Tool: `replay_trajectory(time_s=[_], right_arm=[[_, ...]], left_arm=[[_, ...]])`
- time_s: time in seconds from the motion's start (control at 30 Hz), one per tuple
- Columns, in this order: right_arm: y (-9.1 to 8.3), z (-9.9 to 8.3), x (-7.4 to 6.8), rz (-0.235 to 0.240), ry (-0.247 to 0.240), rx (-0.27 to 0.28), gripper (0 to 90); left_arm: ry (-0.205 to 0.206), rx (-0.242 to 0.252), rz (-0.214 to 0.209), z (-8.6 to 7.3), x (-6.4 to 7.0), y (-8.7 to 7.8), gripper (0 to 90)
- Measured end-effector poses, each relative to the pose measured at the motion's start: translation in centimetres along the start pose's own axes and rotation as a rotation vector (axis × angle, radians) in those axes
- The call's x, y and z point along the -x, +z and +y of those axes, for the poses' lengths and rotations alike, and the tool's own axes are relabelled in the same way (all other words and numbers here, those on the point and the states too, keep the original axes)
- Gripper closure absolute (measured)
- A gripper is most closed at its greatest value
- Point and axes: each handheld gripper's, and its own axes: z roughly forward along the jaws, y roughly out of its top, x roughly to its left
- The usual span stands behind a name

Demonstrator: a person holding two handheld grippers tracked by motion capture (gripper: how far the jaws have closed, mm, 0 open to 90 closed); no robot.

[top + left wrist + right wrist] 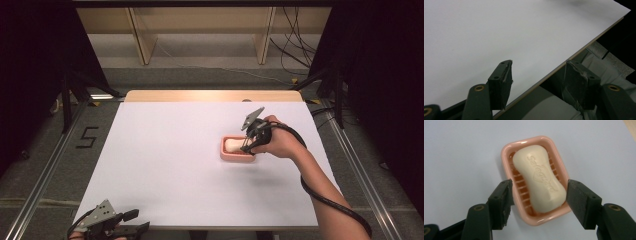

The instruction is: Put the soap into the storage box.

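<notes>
A cream bar of soap lies in a pink soap dish on the white table. In the high view the dish sits right of centre with the soap inside. My right gripper hangs open just above the dish's near end, jaws spread wider than the soap; in the right gripper view the gripper straddles the bar's near end without touching it. My left gripper rests open at the table's front left edge, and in its own view the left gripper holds nothing.
The white tabletop is bare around the dish. Its front edge runs diagonally through the left gripper view, with dark floor beyond. Metal rails flank the table, and wooden shelving legs stand behind it.
</notes>
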Motion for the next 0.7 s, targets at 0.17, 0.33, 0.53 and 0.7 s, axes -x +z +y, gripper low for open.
replay_trajectory(time_s=[0.17,0.33,0.53,0.7], right_arm=[[-0.4,-2.2,-1.5,-0.021,0.096,0.018,40.5],[-0.5,-4.1,-2.7,-0.039,0.122,0.055,41.2],[-0.7,-6.7,-4.3,-0.067,0.215,0.073,41.9],[-0.6,-8.5,-5.4,-0.111,0.284,0.142,42.6]], left_arm=[[-0.001,0.000,0.000,0.0,0.0,0.0,38.8],[-0.001,0.000,0.002,0.0,0.0,0.0,38.8],[-0.005,0.004,0.003,0.0,0.0,0.0,38.8],[-0.025,0.005,-0.016,0.0,0.0,0.1,38.8]])
